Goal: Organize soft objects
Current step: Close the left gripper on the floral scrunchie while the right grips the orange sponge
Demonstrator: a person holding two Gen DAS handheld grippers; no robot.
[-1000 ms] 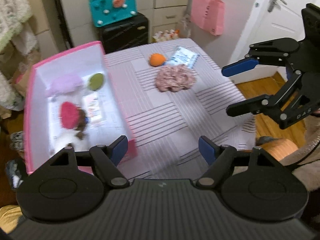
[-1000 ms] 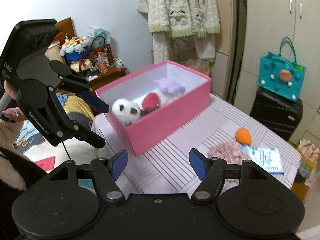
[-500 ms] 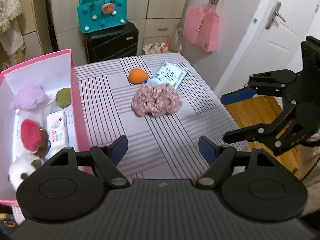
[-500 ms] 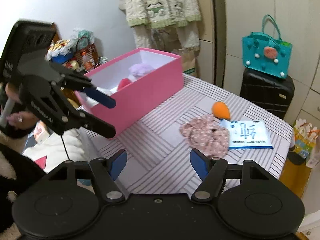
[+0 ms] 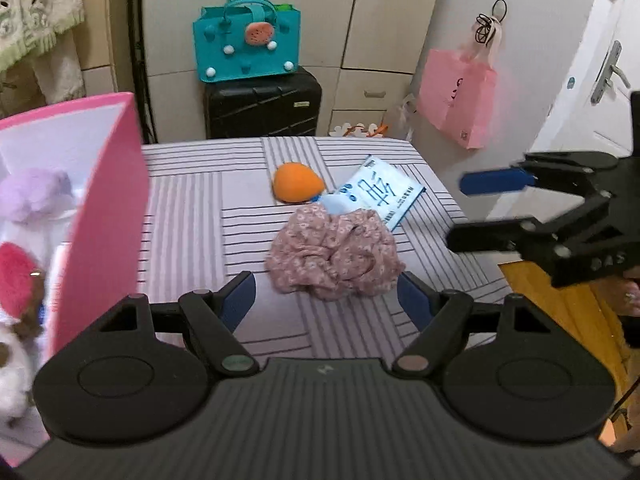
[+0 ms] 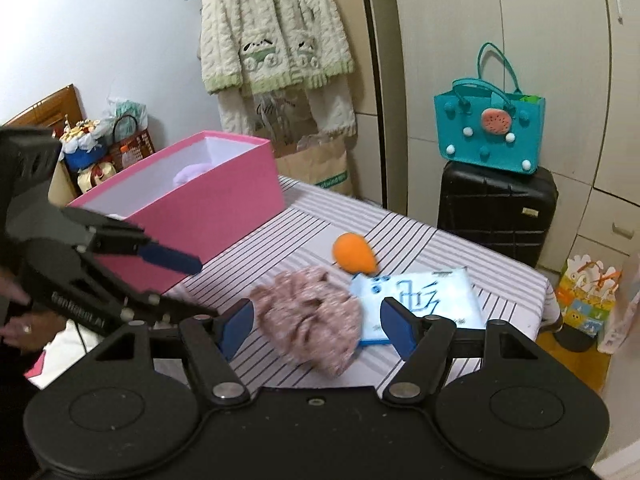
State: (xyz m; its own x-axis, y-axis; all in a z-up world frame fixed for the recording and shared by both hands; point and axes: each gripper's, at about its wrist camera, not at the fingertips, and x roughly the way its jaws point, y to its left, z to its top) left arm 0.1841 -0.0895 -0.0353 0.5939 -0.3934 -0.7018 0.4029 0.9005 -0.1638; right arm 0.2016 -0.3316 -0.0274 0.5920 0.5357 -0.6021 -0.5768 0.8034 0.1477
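Left gripper (image 5: 326, 300) spread wide, empty, hovering near edge of scrunchie (image 5: 334, 258). Right gripper (image 6: 316, 326) also parted, empty, scrunchie (image 6: 310, 318) framed between fingers, no pad contact visible. Scrunchie on striped cloth (image 5: 200, 216), touching tissue pack (image 5: 380, 196); orange puff (image 5: 297, 182) just beyond. Pink box (image 5: 108, 216) at left holds plush.

Risks: both grippers converging on same scrunchie, may collide. Pinch may snag pack or cloth. Limp fabric may slip from shallow grip.
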